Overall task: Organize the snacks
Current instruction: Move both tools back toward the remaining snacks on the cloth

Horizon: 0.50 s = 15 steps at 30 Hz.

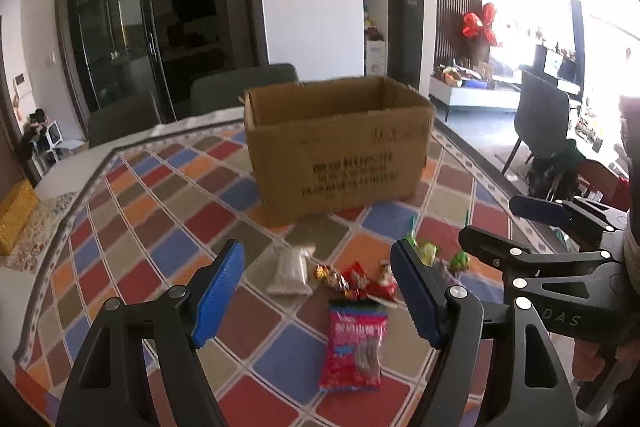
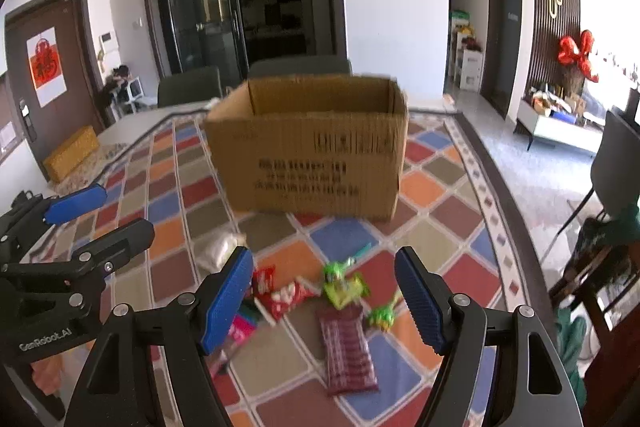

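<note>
An open cardboard box stands on the chequered tablecloth; it also shows in the right wrist view. In front of it lie loose snacks: a pink-red packet, a white pouch, small red packets and green sweets. The right wrist view shows a dark red packet, red packets and green sweets. My left gripper is open and empty above the snacks. My right gripper is open and empty; it also shows at the right of the left wrist view.
The tablecloth covers a table with grey chairs behind it. A yellow box lies at the far left. Another chair and floor lie to the right.
</note>
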Tool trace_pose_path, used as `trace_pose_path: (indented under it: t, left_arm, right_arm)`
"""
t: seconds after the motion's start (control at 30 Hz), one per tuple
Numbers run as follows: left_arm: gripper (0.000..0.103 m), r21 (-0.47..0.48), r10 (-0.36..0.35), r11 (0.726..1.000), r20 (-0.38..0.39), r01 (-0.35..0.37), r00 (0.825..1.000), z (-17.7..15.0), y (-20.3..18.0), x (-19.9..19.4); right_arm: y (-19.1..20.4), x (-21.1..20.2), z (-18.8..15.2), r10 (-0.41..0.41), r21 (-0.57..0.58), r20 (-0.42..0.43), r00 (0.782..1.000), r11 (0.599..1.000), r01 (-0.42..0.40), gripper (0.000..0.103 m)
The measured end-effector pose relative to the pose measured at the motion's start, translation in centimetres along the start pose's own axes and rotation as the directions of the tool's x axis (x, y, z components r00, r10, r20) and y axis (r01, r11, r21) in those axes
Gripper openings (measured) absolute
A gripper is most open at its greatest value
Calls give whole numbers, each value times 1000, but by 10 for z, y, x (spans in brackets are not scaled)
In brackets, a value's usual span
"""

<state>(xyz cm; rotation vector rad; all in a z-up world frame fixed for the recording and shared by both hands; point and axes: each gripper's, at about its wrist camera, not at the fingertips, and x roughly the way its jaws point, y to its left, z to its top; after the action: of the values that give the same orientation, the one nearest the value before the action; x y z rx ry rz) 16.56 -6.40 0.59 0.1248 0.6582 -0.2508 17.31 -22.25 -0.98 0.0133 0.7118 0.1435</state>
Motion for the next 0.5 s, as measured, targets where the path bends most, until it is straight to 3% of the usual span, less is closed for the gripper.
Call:
trace_pose_path:
  t: [0.5]
  left_arm:
    - [75,6,-25,1000,-71,26,997,-57,-19,13]
  right_arm:
    - [-4,17,-62,-22,16,-121,992,1000,24,74]
